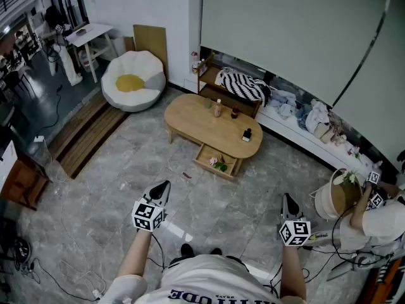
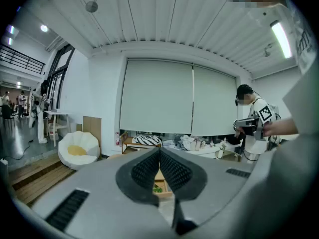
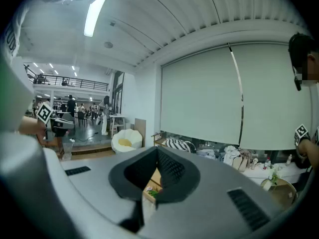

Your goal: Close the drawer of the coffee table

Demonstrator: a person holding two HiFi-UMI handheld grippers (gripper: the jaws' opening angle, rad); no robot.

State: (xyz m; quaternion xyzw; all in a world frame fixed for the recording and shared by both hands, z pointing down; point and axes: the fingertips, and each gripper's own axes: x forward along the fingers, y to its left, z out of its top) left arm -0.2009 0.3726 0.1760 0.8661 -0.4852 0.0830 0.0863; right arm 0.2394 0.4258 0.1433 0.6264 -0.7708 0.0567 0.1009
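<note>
The oval wooden coffee table (image 1: pixel 196 122) stands in the middle of the room with several small bottles on top. Its drawer (image 1: pixel 206 159) is pulled out toward me, with green and pink items inside. Both grippers hover over the floor well short of it, each shut and holding nothing: the left gripper (image 1: pixel 165 185) to the drawer's lower left, the right gripper (image 1: pixel 286 197) to its lower right. In the left gripper view the shut left gripper (image 2: pixel 160 150) points at the drawer (image 2: pixel 159 186). In the right gripper view the right gripper (image 3: pixel 157 150) does the same toward the drawer (image 3: pixel 151 190).
A white beanbag with a yellow centre (image 1: pixel 133 81) sits at the back left, and a low shelf (image 1: pixel 231 88) stands behind the table. Another person (image 1: pixel 383 217) crouches by a basket (image 1: pixel 338 196) at the right. Cables and a small object (image 1: pixel 186 176) lie on the floor.
</note>
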